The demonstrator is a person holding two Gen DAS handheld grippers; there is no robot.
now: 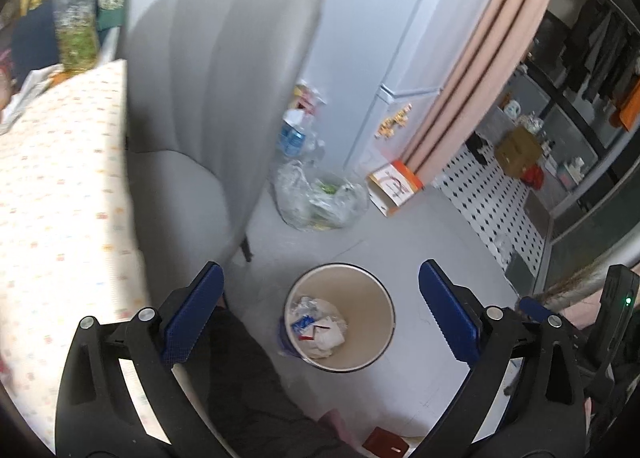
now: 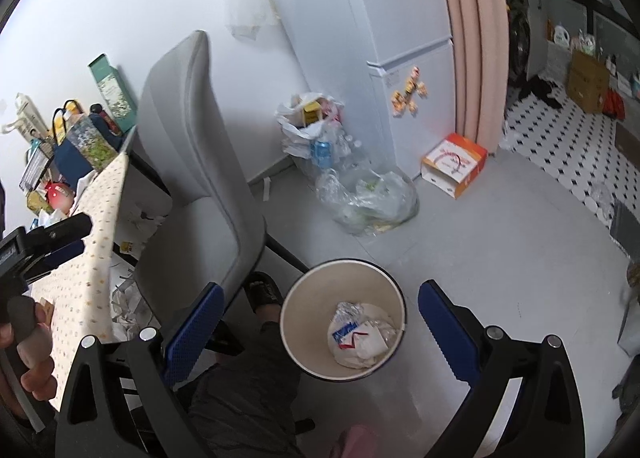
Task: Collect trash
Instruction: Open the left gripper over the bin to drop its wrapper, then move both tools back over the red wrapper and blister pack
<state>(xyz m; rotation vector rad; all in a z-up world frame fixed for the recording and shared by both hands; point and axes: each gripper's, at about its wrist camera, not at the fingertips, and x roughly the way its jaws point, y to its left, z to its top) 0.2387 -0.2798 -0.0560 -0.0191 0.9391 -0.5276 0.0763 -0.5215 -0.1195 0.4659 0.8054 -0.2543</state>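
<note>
Both tongs stand wide apart with nothing between them: the left gripper [image 1: 320, 312] and the right gripper [image 2: 318, 320] hang above the round bin [image 2: 298, 338] on the floor. Crumpled paper and wrappers [image 2: 362, 334] lie inside it.

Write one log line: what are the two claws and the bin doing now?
left claw: open, empty | right claw: open, empty | bin: upright on floor, crumpled trash inside
</note>
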